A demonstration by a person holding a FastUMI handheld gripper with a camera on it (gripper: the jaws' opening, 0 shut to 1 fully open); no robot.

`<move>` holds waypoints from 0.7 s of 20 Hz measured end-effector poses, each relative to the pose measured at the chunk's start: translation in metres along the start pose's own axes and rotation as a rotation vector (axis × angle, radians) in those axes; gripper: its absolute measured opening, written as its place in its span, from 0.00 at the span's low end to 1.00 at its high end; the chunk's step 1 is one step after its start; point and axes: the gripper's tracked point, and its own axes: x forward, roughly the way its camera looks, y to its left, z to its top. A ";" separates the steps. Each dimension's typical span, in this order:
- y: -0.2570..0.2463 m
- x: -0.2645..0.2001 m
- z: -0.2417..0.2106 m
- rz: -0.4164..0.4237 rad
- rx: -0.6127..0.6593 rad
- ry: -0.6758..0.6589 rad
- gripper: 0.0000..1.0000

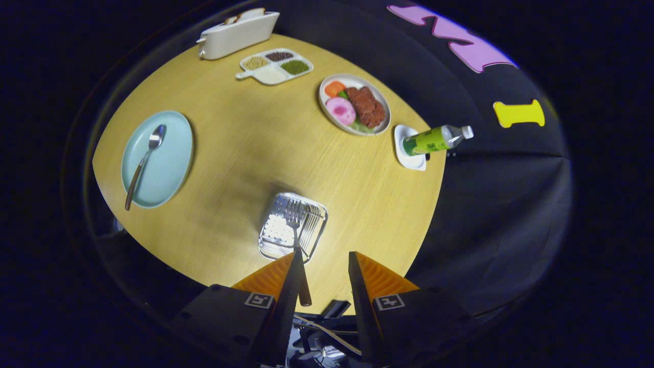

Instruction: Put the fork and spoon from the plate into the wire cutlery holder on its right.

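Note:
I look down on a round wooden table [240, 148]. A light blue plate [171, 168] lies to the left with a wooden-handled spoon [145, 161] across it. Just ahead of my fingers stands the wire cutlery holder [318, 225]. The fork [295, 227] has its tines over the holder, and its handle runs back along the inner side of my left finger [283, 278]. My gripper [324, 254] is open, with a wide gap between the fingers; only the left one is next to the fork handle.
At the far side stand a white toaster [237, 33] with bread and a divided tray [276, 66] of beans. A plate of food [355, 105] and a green bottle [434, 139] on a small white dish [409, 159] are to the right.

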 end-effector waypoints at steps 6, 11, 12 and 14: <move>0.146 -0.051 0.059 0.258 0.074 -0.214 0.57; 0.271 -0.041 0.076 0.421 0.046 -0.195 0.57; 0.288 -0.035 0.078 0.436 0.049 -0.186 0.57; 0.316 -0.022 0.077 0.453 0.061 -0.157 0.57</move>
